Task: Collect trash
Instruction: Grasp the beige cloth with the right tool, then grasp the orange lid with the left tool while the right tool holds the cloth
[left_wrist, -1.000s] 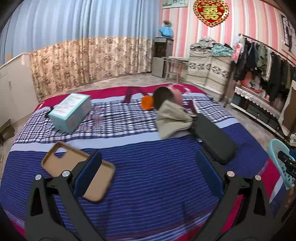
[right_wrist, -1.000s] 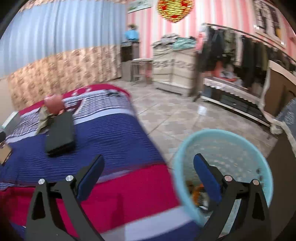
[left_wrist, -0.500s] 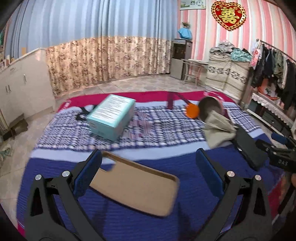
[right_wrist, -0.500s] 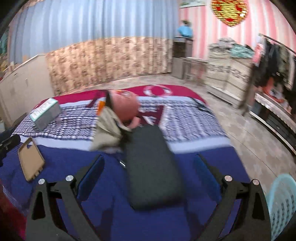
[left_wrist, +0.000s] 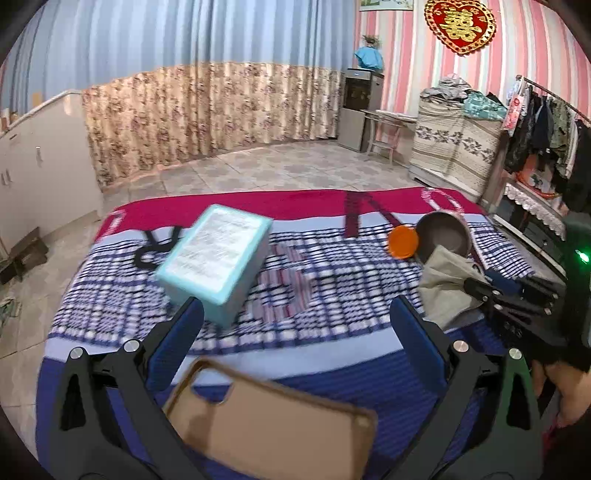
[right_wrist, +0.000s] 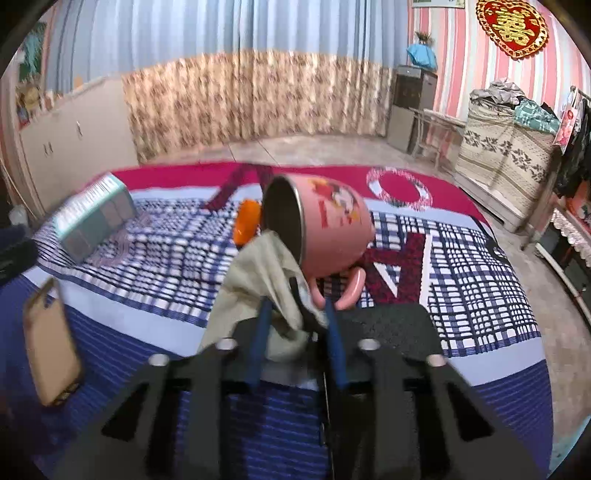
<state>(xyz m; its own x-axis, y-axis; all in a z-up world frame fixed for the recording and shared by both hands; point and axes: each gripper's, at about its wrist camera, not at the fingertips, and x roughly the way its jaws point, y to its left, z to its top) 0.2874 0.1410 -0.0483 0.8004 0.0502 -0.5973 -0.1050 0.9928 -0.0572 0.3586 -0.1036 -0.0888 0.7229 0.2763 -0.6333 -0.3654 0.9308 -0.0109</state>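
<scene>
My right gripper (right_wrist: 295, 314), wide open half a second ago, now pinches the cloth (right_wrist: 266, 273) between its fingers; my left gripper (left_wrist: 295, 328) stays spread above the case (left_wrist: 273, 421).

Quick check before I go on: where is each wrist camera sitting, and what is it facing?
Left wrist: rides the left gripper over the bed's near edge, facing the teal box and tan phone case; own jaws open, right gripper visible at right.
Right wrist: rides the right gripper, low over the bed, facing the pink mug; jaws closed on the beige cloth.
Shared: box, phone case, orange lid, mug, cloth.
</scene>
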